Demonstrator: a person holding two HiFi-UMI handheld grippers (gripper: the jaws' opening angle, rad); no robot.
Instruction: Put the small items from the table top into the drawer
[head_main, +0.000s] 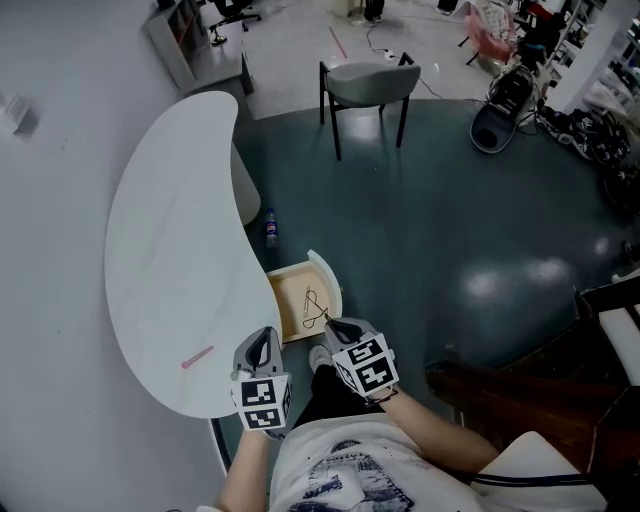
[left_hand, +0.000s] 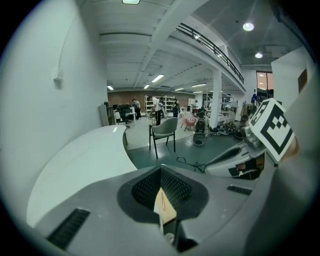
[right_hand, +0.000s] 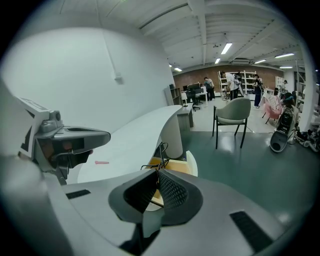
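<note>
A thin black wire item (right_hand: 159, 150) sticks up from my right gripper (right_hand: 156, 172), whose jaws are shut on it. It hangs over the open wooden drawer (head_main: 285, 300) beside the white curved table (head_main: 170, 260); in the head view the wire (head_main: 314, 303) shows against the drawer's floor, just ahead of the right gripper (head_main: 330, 324). A small pink item (head_main: 197, 357) lies on the table near its front edge, also seen as the pink item (right_hand: 101, 162). My left gripper (head_main: 263, 345) hovers at the table's near end with its jaws together and nothing between them.
A grey chair (head_main: 368, 85) stands on the dark floor beyond the drawer. A small bottle (head_main: 271, 228) stands on the floor by the table's base. Dark furniture (head_main: 520, 400) is at the right, and bags and gear (head_main: 510, 95) lie at the far right.
</note>
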